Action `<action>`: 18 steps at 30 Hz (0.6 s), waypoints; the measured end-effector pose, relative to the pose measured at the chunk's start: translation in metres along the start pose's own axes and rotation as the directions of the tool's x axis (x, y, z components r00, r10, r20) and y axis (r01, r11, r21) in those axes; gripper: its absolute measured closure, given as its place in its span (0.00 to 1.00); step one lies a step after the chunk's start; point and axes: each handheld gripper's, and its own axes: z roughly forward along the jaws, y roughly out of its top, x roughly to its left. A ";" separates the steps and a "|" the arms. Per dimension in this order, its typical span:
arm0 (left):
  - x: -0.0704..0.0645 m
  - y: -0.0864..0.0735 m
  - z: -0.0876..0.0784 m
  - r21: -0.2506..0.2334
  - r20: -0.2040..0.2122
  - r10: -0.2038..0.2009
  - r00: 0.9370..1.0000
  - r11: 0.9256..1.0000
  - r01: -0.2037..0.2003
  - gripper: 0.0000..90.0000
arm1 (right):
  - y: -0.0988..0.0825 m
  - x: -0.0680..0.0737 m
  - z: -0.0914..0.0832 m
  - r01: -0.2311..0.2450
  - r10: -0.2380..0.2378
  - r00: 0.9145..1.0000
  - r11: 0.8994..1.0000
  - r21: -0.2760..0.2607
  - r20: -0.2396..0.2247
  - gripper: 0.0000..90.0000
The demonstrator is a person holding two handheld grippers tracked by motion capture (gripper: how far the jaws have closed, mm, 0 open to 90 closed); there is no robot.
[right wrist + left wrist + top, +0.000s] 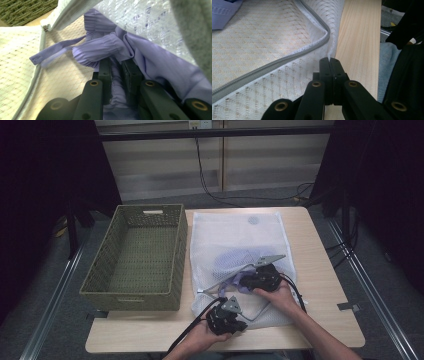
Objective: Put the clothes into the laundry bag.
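A white mesh laundry bag (235,232) lies flat on the table, a purple garment (227,261) showing through it. My left gripper (243,323) is at the bag's near edge. In the left gripper view its jaws (331,61) are shut on the mesh bag (262,32) just past the end of the grey zipper (287,58). My right gripper (244,281) reaches into the bag's open mouth. In the right gripper view its jaws (116,67) pinch a gathered fold of the purple garment (150,62), while a purple strap (52,50) trails left over the mesh (20,62).
An empty olive woven basket (135,255) stands left of the bag, and its corner shows in the right gripper view (25,10). Bare wooden table (320,285) lies to the right of the bag and along the near edge (359,37). Cables run over the floor behind the table.
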 end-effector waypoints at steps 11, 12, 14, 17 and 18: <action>0.001 0.000 0.001 -0.009 0.017 -0.015 1.000 1.000 0.016 1.00 | 0.006 -0.005 0.005 0.002 -0.002 1.000 1.000 -0.014 0.016 0.87; 0.001 0.000 0.001 -0.008 0.019 -0.015 1.000 1.000 0.016 1.00 | 0.007 -0.006 0.005 0.000 0.000 1.000 1.000 -0.013 0.016 0.87; 0.000 -0.001 0.002 -0.026 0.021 -0.010 1.000 1.000 0.011 1.00 | 0.009 -0.007 0.007 -0.006 0.007 1.000 1.000 -0.012 0.021 0.87; 0.001 0.000 0.001 -0.005 0.019 -0.004 1.000 1.000 0.004 1.00 | 0.012 -0.010 0.009 -0.007 0.007 1.000 1.000 -0.010 0.020 0.87; 0.001 0.000 0.001 -0.007 0.020 -0.004 1.000 1.000 0.005 1.00 | 0.012 -0.011 0.010 -0.015 0.015 1.000 1.000 -0.011 0.019 0.87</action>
